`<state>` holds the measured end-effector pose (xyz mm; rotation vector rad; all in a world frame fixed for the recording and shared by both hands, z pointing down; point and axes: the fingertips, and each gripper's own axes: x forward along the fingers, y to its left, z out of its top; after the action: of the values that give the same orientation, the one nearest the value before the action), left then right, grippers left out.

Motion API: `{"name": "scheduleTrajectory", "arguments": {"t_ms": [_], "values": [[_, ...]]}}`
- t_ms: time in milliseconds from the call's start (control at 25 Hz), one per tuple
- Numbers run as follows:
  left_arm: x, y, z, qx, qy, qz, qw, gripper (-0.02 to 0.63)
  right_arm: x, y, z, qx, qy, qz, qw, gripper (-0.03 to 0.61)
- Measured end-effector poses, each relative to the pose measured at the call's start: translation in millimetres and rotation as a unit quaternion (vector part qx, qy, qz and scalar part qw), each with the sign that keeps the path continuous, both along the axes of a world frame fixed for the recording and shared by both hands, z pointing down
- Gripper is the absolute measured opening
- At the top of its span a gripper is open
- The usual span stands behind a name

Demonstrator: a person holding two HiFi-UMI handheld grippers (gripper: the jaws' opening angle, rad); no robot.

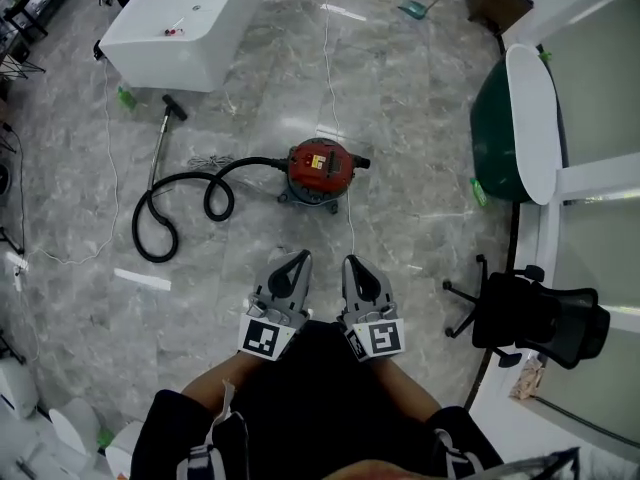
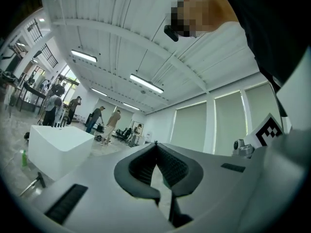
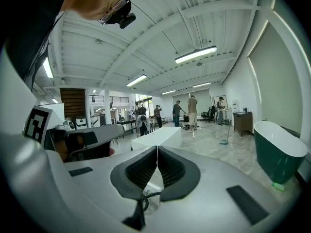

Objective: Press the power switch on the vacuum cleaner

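The left tool and right tool are held with jaws together, nothing gripped. The round red vacuum cleaner is yet to be approached; a forward, downward reach is called for.

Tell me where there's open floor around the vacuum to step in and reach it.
Bare floor lies between the vacuum cleaner and the green tub, and, bar a thin cord, between it and the shut left gripper and right gripper. Crowded side: where the black hose loops.
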<state>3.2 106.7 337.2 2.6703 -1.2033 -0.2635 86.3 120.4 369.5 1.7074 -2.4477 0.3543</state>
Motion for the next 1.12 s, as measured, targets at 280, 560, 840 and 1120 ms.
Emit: {"name": "scheduleTrajectory", "arguments": {"t_ms": [280,560,840,1120], "values": [[-27.3,-52.7,-7.1,-0.005,0.015,-0.001,0.9999,0.018,-20.1,-48.4,9.8,-0.028,0.021,0.007,0.999,0.02],[-29.8,-77.9,-3.0,-0.007,0.024,-0.022,0.9995,0.018,-17.0,-64.9,9.4,-0.03,0.018,0.008,0.999,0.02],[-50.2,-80.2,1.8,-0.026,0.01,-0.066,0.9974,0.018,-27.1,-92.2,13.2,-0.029,-0.008,-0.027,0.999,0.02],[-61.5,-99.6,-3.9,-0.034,0.008,-0.117,0.9925,0.018,-24.5,-121.8,24.5,-0.039,-0.007,-0.06,0.997,0.02]]}}
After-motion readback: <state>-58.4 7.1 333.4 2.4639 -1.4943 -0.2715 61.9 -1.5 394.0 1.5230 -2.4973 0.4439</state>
